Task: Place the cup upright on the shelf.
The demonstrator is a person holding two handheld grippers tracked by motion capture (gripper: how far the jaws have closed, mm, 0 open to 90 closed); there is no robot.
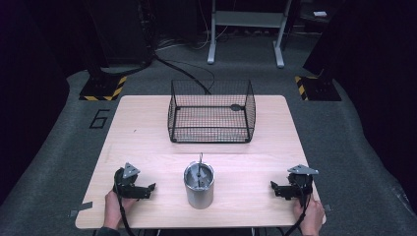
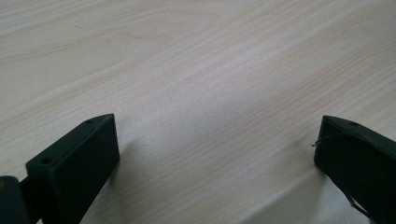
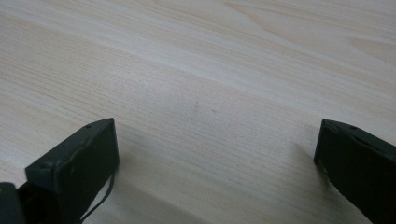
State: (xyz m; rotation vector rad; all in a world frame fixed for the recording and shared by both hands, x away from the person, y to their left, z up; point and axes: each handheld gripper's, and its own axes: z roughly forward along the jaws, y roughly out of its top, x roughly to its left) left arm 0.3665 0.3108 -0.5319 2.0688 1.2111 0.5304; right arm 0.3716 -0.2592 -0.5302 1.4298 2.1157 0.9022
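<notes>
I am resting both grippers on the table (image 1: 147, 142), jaws apart and empty. The steel canister (image 1: 199, 186) is standing upright between them, inward of the left gripper (image 1: 145, 189) (seemingly slightly nearer) and of the right gripper (image 1: 278, 189); the wire basket (image 1: 211, 112) is lying well ahead.

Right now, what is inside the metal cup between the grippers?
The metal cup holds a thin metal utensil whose handle sticks up past the rim. The utensil's lower end is hidden by the cup wall, so its type is unclear.
</notes>
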